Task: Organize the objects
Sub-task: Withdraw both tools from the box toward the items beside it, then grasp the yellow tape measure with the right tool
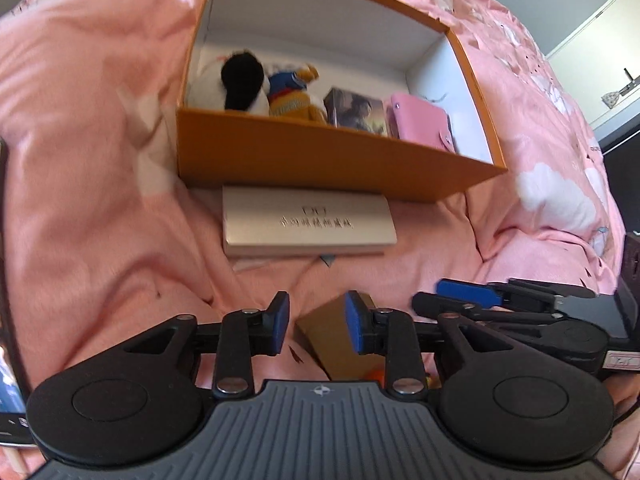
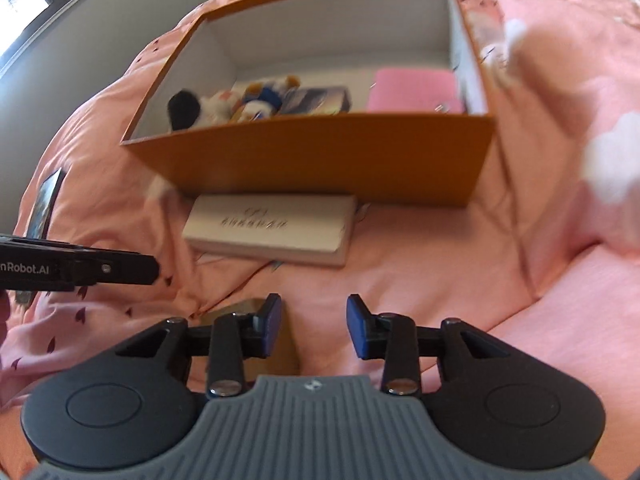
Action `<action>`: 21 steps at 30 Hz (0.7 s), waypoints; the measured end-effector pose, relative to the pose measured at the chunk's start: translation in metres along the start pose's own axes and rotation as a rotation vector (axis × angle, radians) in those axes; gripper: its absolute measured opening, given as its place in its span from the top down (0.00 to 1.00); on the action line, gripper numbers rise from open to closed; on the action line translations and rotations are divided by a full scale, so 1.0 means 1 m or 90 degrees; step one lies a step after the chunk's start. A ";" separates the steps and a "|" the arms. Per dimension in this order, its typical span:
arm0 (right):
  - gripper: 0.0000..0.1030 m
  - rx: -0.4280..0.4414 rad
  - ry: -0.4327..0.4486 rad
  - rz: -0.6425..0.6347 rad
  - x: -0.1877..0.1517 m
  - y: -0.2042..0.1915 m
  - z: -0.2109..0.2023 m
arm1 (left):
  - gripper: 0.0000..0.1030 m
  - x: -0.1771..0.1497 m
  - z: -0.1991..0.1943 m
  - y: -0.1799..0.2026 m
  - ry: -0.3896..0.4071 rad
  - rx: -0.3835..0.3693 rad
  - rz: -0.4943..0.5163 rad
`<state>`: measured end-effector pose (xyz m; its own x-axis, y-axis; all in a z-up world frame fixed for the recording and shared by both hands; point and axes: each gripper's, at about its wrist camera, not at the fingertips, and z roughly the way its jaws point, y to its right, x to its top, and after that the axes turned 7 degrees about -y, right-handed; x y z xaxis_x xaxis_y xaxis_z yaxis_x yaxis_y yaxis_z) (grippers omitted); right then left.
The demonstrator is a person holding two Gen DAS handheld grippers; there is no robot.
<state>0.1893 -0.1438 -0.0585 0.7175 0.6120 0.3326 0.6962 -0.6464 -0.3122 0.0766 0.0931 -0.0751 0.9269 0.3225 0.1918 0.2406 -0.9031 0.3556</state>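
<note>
An orange box (image 1: 340, 156) sits open on a pink bedspread (image 1: 100, 160). Inside, along its near wall, lie a black-and-white plush toy (image 1: 240, 80), a small blue-and-yellow plush (image 1: 290, 96), a picture box (image 1: 356, 112) and a pink wallet (image 1: 420, 120). A flat white box (image 1: 308, 224) lies just in front of it. Nearer, a brown box (image 1: 328, 340) rests on the bedspread. The left gripper (image 1: 316, 324) and right gripper (image 2: 314, 328) both hover with jaws apart, holding nothing.

"nRobot.AI" on left tool (image 2: 80, 269)
</note>
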 end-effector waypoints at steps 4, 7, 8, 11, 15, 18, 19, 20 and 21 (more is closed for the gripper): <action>0.64 -0.011 -0.053 -0.012 -0.008 -0.007 0.013 | 0.57 -0.010 0.016 0.007 -0.045 -0.011 0.021; 0.66 -0.014 -0.096 -0.031 -0.018 -0.011 0.021 | 0.52 -0.016 0.024 0.014 -0.072 -0.008 0.036; 0.66 -0.006 -0.110 -0.041 -0.024 -0.013 0.024 | 0.51 -0.018 0.026 0.015 -0.081 -0.006 0.039; 0.63 -0.004 -0.146 -0.072 -0.039 -0.023 0.029 | 0.51 -0.025 0.029 0.021 -0.103 0.005 0.063; 0.52 -0.054 -0.148 -0.092 -0.048 -0.027 0.023 | 0.51 -0.036 0.028 0.036 -0.121 -0.013 0.147; 0.48 -0.051 -0.159 -0.079 -0.051 -0.019 0.017 | 0.51 -0.043 0.033 0.051 -0.146 -0.039 0.213; 0.48 -0.040 -0.165 -0.072 -0.052 -0.015 0.017 | 0.51 -0.045 0.036 0.054 -0.155 -0.042 0.224; 0.48 -0.031 -0.171 -0.069 -0.053 -0.012 0.017 | 0.54 -0.047 0.038 0.055 -0.158 -0.045 0.230; 0.47 -0.024 -0.179 -0.070 -0.055 -0.010 0.018 | 0.54 -0.047 0.041 0.056 -0.157 -0.044 0.230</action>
<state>0.1434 -0.1621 -0.0897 0.6201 0.7779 0.1012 0.7723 -0.5828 -0.2528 0.0580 0.0156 -0.1017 0.9909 -0.0953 0.0947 -0.1238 -0.9215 0.3682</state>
